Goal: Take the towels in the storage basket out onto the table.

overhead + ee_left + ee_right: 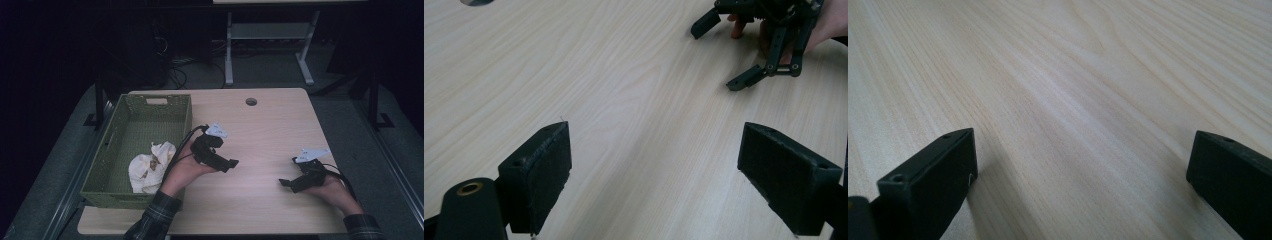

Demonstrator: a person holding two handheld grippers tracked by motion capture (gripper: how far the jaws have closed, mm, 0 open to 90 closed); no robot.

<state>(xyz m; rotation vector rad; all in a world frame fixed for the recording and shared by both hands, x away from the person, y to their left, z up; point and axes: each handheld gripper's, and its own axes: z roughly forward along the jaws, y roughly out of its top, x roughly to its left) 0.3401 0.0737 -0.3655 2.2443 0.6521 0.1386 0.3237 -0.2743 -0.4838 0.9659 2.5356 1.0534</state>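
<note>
Dim room, pale wood counter [260,135]; crumpled white cloth [150,167] lies in the green basket [112,150] at left. Left hand-held gripper [231,163] just beside the basket and right hand-held gripper [284,183] farther right both gape wide, holding nothing, likely idle over bare wood.

Pale wood table [260,125], green wicker basket [115,165] on it

The high view looks forward and down from well above the pale rectangular wooden table [260,125], while both gripper views skim close over its bare grain, the left one catching the right gripper [744,52] at two o'clock.
</note>
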